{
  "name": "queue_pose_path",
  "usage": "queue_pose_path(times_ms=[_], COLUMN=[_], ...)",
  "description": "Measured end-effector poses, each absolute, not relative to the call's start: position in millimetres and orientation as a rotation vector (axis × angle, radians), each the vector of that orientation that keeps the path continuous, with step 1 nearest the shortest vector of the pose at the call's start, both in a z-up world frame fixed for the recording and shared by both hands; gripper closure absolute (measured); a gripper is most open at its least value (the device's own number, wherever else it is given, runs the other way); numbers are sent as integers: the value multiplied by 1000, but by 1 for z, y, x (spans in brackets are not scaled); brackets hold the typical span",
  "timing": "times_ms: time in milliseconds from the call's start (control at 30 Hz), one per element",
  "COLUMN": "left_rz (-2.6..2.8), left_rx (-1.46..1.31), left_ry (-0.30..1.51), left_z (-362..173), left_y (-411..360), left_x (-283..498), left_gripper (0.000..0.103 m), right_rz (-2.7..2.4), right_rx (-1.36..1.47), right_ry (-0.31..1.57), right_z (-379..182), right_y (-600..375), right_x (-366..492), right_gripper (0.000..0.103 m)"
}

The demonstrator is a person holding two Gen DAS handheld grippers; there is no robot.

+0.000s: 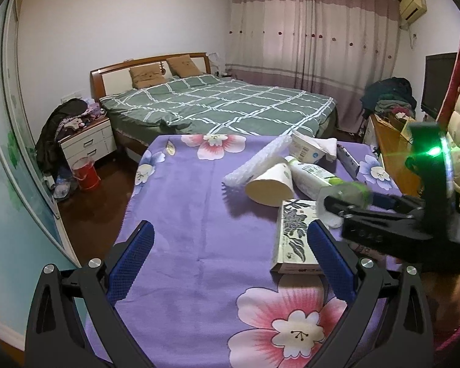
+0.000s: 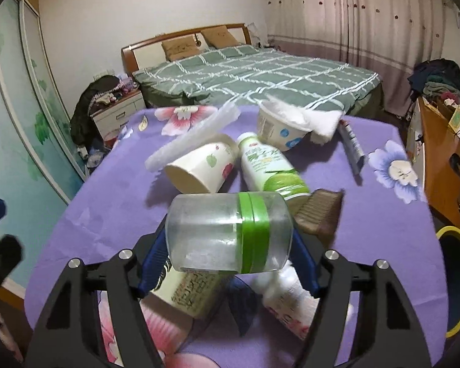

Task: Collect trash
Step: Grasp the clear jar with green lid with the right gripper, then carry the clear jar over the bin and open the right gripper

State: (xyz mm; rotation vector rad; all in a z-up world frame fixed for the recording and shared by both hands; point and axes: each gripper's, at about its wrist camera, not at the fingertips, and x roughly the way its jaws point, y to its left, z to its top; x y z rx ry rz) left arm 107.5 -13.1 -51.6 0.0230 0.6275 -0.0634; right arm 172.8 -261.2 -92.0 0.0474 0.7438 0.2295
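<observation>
A clear plastic jar (image 2: 228, 233) with a green band is held crosswise between the blue pads of the right tongs (image 2: 227, 254), lifted above the counter (image 2: 107, 202) near its near right corner. The left tongs (image 1: 230, 263) are spread wide with nothing between them, over the near middle of the purple flowered cloth.

The grip is judged the weak point. The jar is smooth and round, and it is caught towards its lower side, so it could roll or slip out if the jaws are eased. A drop would land it on the printed box (image 1: 294, 236) and the white bottle (image 2: 288, 294) lying below, and these could be knocked off the near edge.

A yellow-rimmed bin (image 2: 455, 279) is seen past the right edge; a swing towards it that is cut low could be fouled by the brush (image 2: 319, 214).

The paper cup (image 2: 199, 165), green-labelled bottle (image 2: 270, 165), bubble wrap (image 1: 257, 159) and tub (image 2: 279, 128) are bunched towards the far right, touching one another, so later picks may disturb neighbours.
</observation>
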Motion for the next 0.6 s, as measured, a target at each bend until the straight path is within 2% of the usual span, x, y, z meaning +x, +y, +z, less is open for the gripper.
queue_pose_path(times_ms=[300, 600], left_rz=[-112, -168], left_rx=[48, 69], left_ry=[641, 680], left_z=[-56, -69], left_y=[-38, -67], left_x=[113, 122], left_gripper=[5, 5], right_rz=[187, -140], right_rx=[77, 171], right_ry=[687, 689], right_z=[-66, -80], right_y=[-320, -456], right_x=[135, 111], right_gripper=[36, 36])
